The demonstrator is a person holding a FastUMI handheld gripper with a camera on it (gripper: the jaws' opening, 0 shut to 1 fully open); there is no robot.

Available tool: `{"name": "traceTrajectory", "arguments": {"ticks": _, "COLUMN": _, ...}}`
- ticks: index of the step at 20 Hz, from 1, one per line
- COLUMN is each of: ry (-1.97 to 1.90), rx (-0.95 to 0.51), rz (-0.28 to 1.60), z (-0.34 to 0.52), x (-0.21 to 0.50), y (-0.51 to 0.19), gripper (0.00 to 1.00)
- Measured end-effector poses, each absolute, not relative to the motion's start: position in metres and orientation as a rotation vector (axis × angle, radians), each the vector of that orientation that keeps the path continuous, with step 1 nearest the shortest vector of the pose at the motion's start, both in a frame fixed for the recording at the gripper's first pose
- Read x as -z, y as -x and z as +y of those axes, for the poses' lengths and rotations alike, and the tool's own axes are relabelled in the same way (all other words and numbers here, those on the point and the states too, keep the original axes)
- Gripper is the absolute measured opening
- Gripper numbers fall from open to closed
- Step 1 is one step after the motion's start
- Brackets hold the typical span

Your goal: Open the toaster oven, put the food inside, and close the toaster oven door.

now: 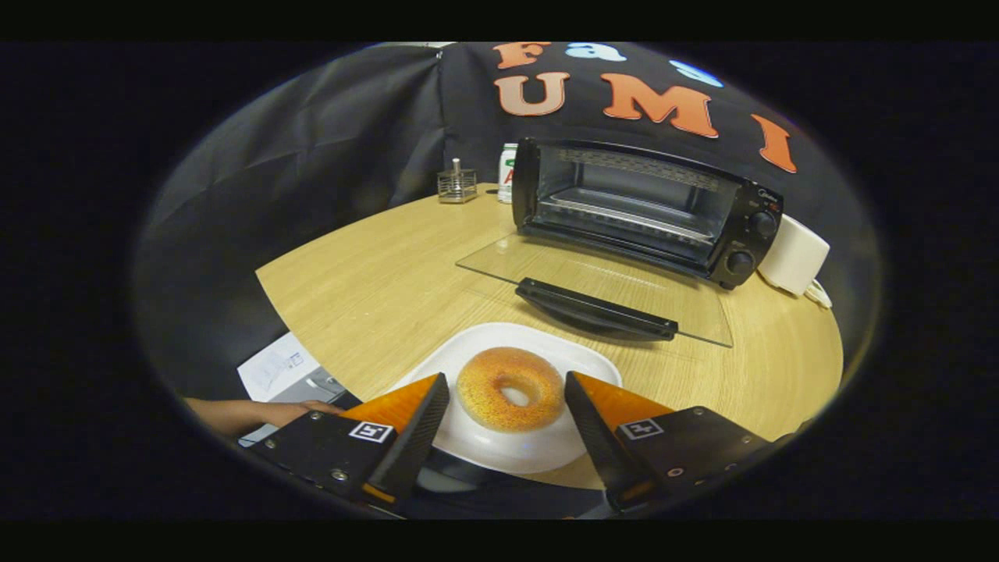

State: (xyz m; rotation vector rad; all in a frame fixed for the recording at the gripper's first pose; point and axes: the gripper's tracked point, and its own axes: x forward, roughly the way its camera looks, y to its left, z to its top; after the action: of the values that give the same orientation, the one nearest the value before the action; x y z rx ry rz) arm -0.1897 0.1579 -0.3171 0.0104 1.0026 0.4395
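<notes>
Toaster oven point(648, 207) is sitting in the upper right of the frame on the round wooden table point(375, 289), already open: its glass door point(601, 289) is lying flat toward the camera, with the dark door handle point(595, 309) along the front edge. Rack inside is looking bare, nothing loaded yet as far as I can tell. So step one is reading as done.

Food is a glazed donut point(511, 388), sitting on a white plate point(499, 453) at the bottom centre of the frame, near the table edge. Gripper point(507, 394) is hovering with fingers spread apart, one on each side of the donut, gaps showing on both sides, so not clamping anything yet. Judging this as the approach to the grasp.

Remaining: closing on the donut, lifting it, carrying it past the handle and over the open door onto the rack, releasing, then swinging the door up shut. Roughly a third through, I'd say.

Clutter: a small wire holder point(456, 186) and a can point(507, 173) are standing at the upper centre, left of the oven; a white appliance point(794, 255) is sitting just right of it. A person's arm point(234, 412) is showing at lower left, near some papers point(277, 367).
</notes>
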Motion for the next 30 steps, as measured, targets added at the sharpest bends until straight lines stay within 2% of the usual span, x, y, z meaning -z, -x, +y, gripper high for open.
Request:
{"name": "traceTrajectory", "arguments": {"ticks": 7, "ry": -0.075, "rx": -0.393, "rz": 1.009, "z": 0.156, "x": 0.321, "y": 0.187, "gripper": 0.64}}
{"name": "traceTrajectory", "arguments": {"ticks": 12, "ry": -0.145, "rx": -0.344, "rz": 0.976, "z": 0.152, "x": 0.310, "y": 0.175, "gripper": 0.33}}
{"name": "traceTrajectory", "arguments": {"ticks": 14, "ry": -0.176, "rx": -0.331, "rz": 0.925, "z": 0.150, "x": 0.296, "y": 0.163, "gripper": 0.27}}
{"name": "traceTrajectory", "arguments": {"ticks": 23, "ry": -0.319, "rx": -0.240, "rz": 0.728, "z": 0.141, "x": 0.252, "y": 0.078, "gripper": 0.27}}
{"name": "traceTrajectory", "arguments": {"ticks": 30, "ry": -0.371, "rx": -0.120, "rz": 0.717, "z": 0.117, "x": 0.275, "y": -0.004, "gripper": 0.27}}
